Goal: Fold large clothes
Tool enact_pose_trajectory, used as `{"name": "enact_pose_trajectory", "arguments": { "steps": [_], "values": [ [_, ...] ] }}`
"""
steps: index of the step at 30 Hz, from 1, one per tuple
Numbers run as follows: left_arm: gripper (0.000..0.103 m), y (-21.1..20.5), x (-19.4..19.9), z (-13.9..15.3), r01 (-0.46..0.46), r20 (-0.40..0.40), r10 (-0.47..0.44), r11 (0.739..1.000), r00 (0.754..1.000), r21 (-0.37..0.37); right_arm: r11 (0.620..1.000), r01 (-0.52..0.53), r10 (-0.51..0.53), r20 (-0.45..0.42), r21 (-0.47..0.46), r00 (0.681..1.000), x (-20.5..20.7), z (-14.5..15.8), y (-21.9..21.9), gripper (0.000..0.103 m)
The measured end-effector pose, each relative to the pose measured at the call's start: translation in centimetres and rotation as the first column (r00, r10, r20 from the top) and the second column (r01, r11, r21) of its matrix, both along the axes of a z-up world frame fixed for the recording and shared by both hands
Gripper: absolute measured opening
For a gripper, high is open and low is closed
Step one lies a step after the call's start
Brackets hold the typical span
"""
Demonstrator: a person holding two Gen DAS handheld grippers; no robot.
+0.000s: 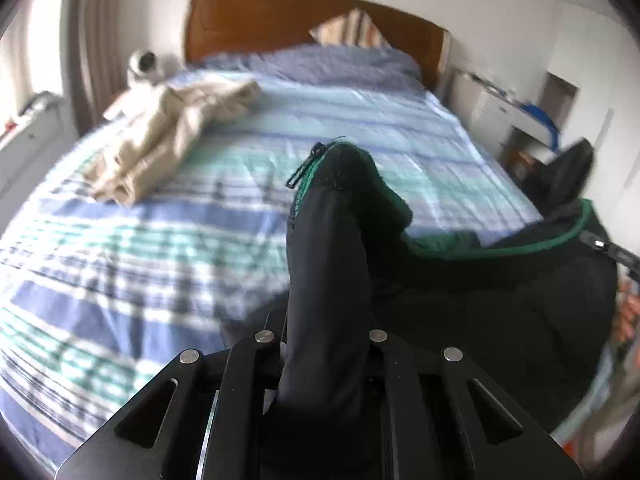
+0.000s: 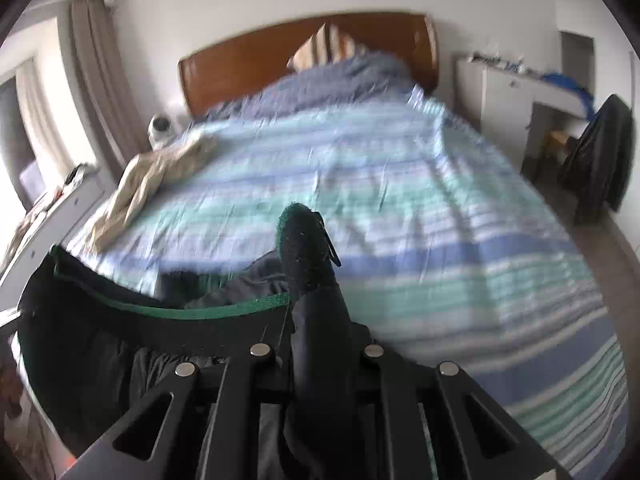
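Slippage worries me: left gripper [image 1: 328, 344] and right gripper [image 2: 320, 352] each pinch a bunched corner of the black jacket [image 1: 480, 300], low in both frames (zipper dangling), over the striped bed [image 1: 160, 240]; uneven pulling could free it.

Black jacket [image 1: 460, 280] – green-trimmed edge, zipper pull dangling – bunched, pinched at two corners, sagging over bed's near edge
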State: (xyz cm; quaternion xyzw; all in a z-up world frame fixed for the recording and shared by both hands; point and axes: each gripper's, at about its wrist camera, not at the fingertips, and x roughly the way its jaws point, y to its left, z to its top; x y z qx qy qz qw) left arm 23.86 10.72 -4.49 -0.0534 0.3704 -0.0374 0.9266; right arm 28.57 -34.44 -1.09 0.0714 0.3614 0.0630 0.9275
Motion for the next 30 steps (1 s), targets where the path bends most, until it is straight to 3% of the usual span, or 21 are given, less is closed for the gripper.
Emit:
{"name": "enact_pose_trajectory", "arguments": {
  "steps": [3, 4, 6, 7, 8, 9, 13, 22, 30],
  "values": [
    [0.015, -0.1, 2.5, -3.8, -0.085, -0.015, 0.087, 0.993, 0.996, 0.084, 0.999, 0.031, -0.032, -0.032, -0.028, 0.999, 2.5, -2.9, 1.0, 0.014],
    [0.017, 0.0, 3.5, -6.6, -0.110, -0.057, 0.117, 0.987, 0.991, 0.118, 0.998, 0.036, -0.039, -0.058, -0.043, 0.998, 3.0, -4.6, 1.4, 0.014],
    [0.027, 0.5, 4.4, -11.1, -0.127, -0.127, 0.147, 0.980, 0.981, 0.156, 0.995, 0.047, -0.061, -0.174, -0.087, 0.983, 4.3, -10.5, 1.9, 0.014],
    [0.033, 0.9, 4.2, -13.6, -0.130, -0.132, 0.149, 0.981, 0.980, 0.141, 0.995, 0.046, -0.065, -0.223, -0.089, 0.973, 4.6, -12.9, 2.0, 0.014],
    [0.036, 1.4, 3.7, -14.0, -0.145, -0.090, 0.154, 0.985, 0.984, 0.094, 0.998, 0.046, -0.057, -0.249, -0.052, 0.967, 4.6, -15.3, 1.8, 0.015],
    [0.038, 1.7, 3.5, -14.1, -0.157, -0.075, 0.163, 0.984, 0.984, 0.081, 0.997, 0.067, -0.071, -0.217, -0.029, 0.974, 4.2, -16.0, 1.5, 0.015],
    [0.040, 1.6, 3.8, -14.5, -0.149, -0.062, 0.155, 0.985, 0.986, 0.090, 0.995, 0.098, -0.095, -0.167, 0.009, 0.981, 4.0, -17.1, 0.9, 0.015],
    [0.045, 2.3, 4.1, -15.7, -0.158, -0.068, 0.156, 0.987, 0.985, -0.017, 0.988, 0.102, -0.084, -0.153, 0.114, 0.985, 4.2, -18.6, 0.3, 0.015],
    [0.046, 2.1, 4.2, -15.8, -0.159, -0.081, 0.157, 0.987, 0.984, -0.018, 0.975, 0.104, -0.073, -0.159, 0.195, 0.985, 4.3, -19.2, -0.7, 0.014]
  ]
}}
